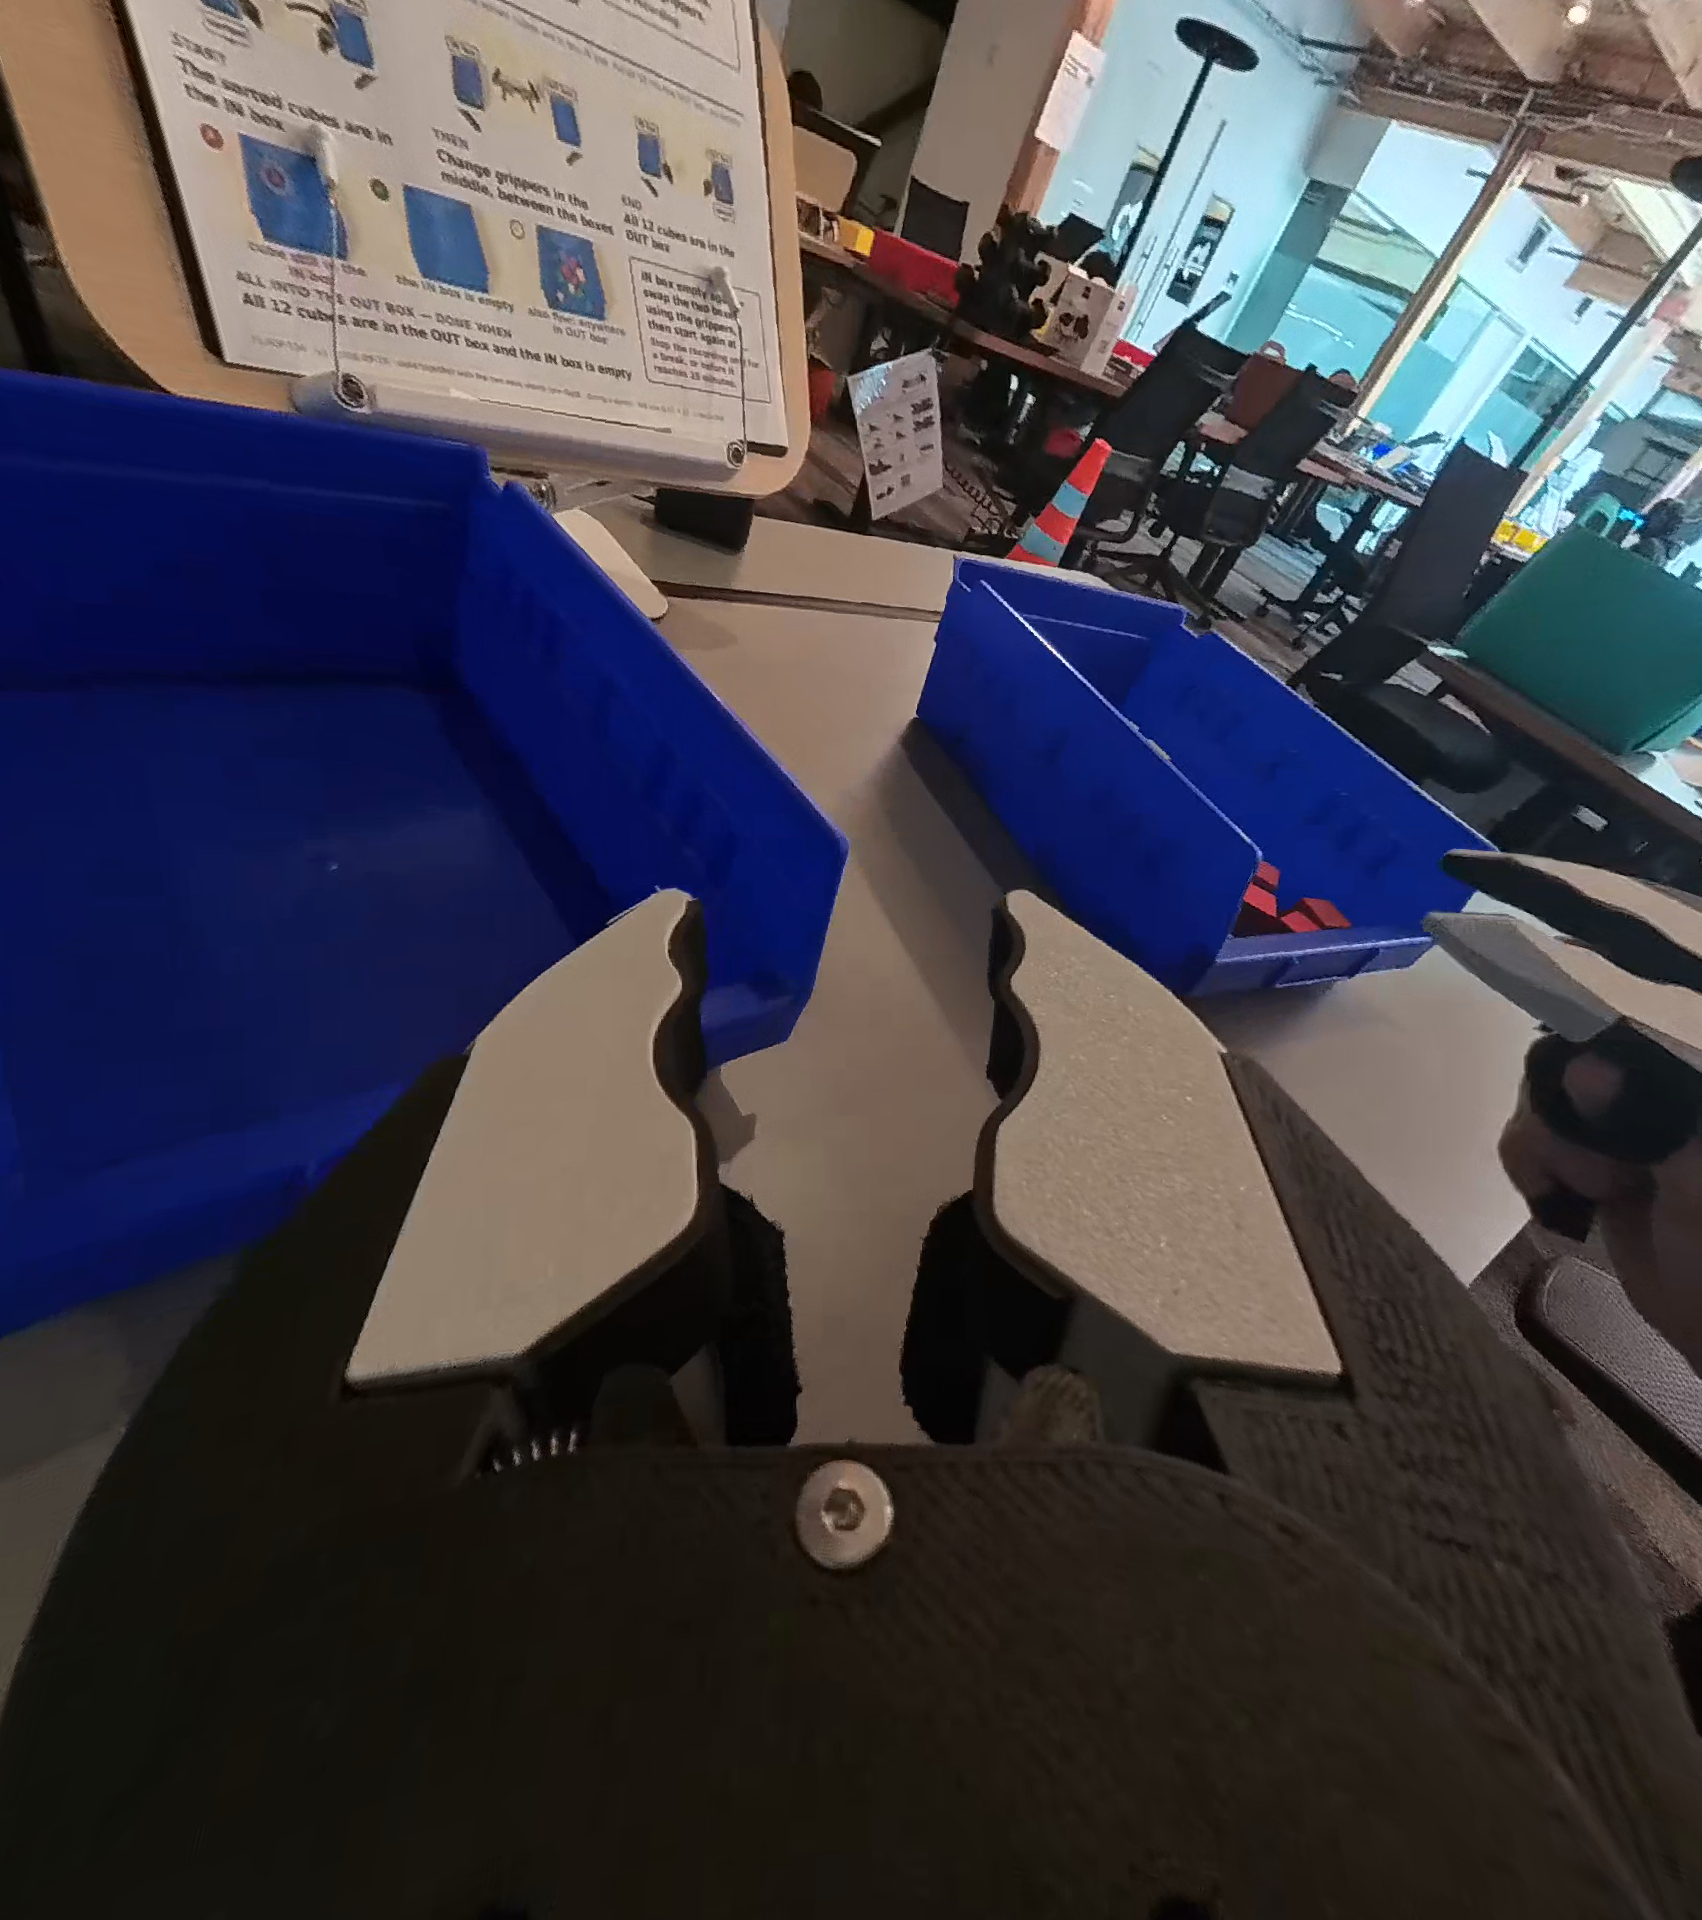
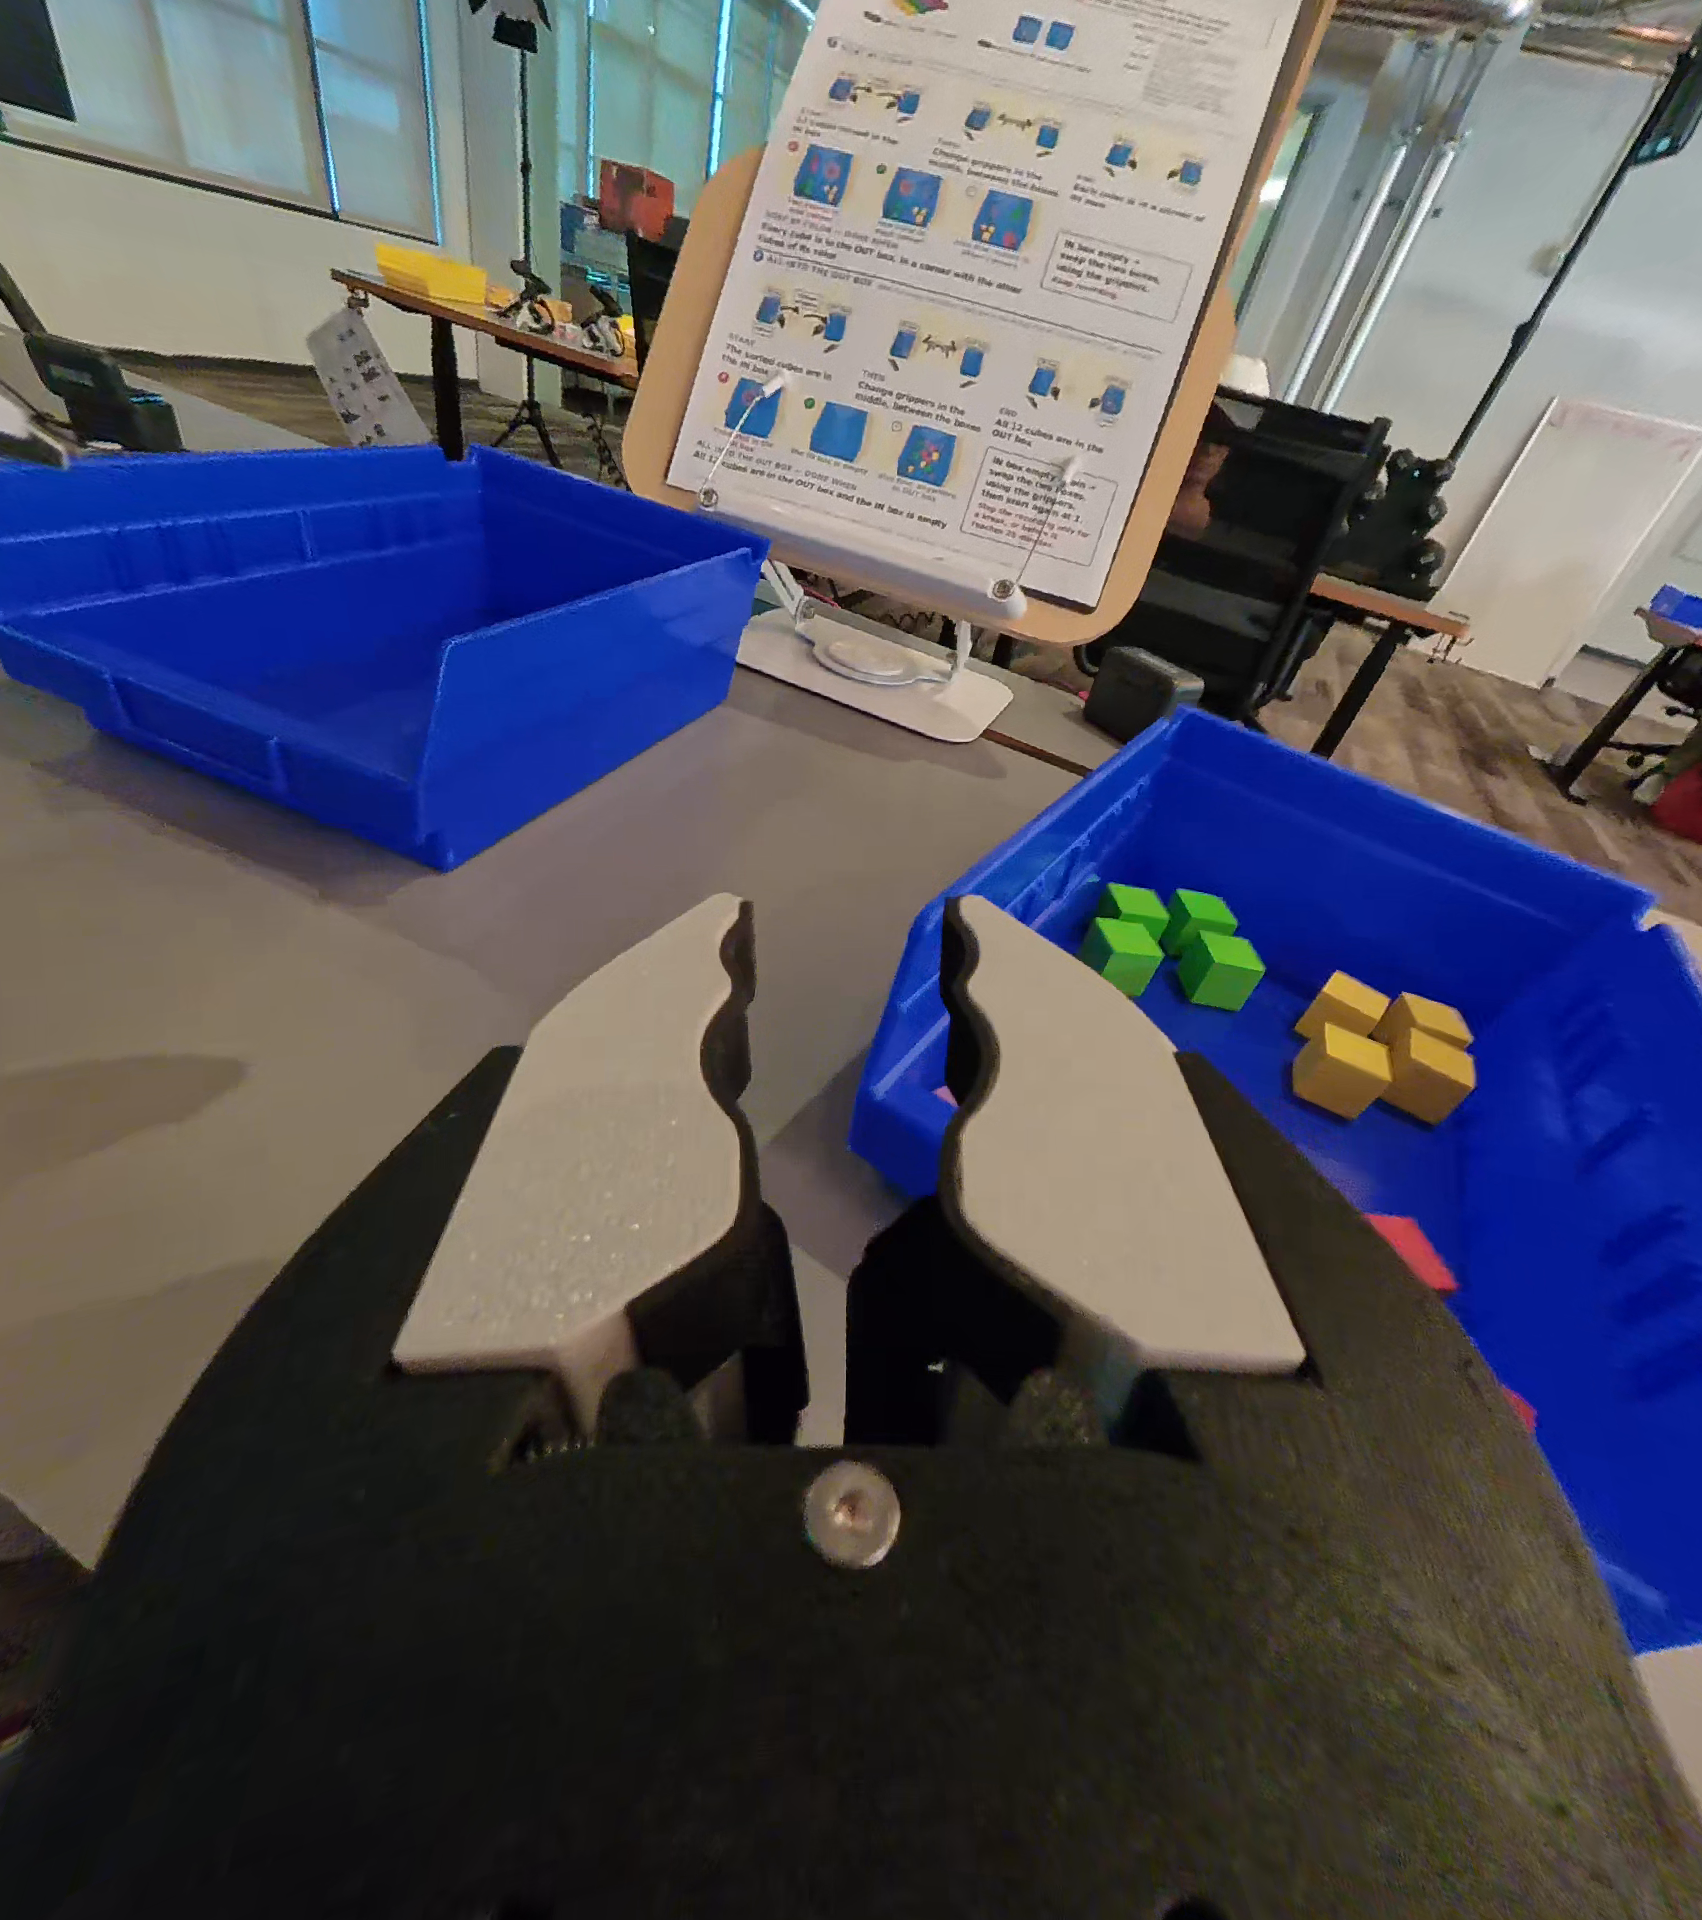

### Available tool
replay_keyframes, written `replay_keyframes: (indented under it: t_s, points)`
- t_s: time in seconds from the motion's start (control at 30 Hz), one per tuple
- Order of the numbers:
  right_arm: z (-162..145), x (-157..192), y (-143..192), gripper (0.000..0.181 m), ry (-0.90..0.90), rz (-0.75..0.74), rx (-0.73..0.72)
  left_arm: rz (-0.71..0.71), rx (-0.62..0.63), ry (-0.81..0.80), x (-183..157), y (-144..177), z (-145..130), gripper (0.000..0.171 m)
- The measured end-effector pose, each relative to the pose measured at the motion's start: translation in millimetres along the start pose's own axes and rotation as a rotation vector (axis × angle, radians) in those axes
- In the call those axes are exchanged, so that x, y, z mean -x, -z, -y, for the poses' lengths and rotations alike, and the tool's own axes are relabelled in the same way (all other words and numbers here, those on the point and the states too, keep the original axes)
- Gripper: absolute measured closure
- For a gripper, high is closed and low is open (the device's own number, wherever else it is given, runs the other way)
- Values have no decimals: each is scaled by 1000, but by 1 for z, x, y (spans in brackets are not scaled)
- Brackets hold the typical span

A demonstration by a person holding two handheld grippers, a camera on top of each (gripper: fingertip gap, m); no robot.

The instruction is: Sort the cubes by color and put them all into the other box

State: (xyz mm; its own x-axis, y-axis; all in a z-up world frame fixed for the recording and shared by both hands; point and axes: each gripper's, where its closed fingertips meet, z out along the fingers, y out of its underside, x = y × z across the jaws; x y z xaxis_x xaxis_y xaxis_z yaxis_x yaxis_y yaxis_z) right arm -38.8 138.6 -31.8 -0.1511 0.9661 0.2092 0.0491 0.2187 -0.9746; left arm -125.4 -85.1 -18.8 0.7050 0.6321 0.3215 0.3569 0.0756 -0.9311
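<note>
Blue bins on grey table (image 2: 203, 1039): left bin (image 2: 359, 644) empty, right bin (image 2: 1605, 1299) holds the cubes (image 2: 1382, 1055). We see left gripper (image 1: 845, 914) wide apart, right gripper (image 2: 847, 914) narrower, both empty. Risk: the right gripper sits beside the right bin's rim and could nudge it.

textured black gripper bodies, grey wavy-edged fingers (image 1: 556, 1132) with black pads, one silver hex screw (image 1: 844, 1512) each

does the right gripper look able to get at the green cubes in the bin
Probably yes: the right gripper is open and empty, the green cubes lie uncovered in the open-topped blue bin, just ahead.
</note>
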Motion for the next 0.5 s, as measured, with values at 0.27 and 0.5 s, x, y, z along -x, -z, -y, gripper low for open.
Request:
replay_keyframes:
  t_s: [0.27, 0.5]
  points:
    - [-2, 61, -28, 145, -40, 55, 16, 64, -34, -4, 6, 44, -11, 119]
    - [-7, -2, -17, 143, -41, -185, 17, 145, 62, -119, 13, 34, -17, 113]
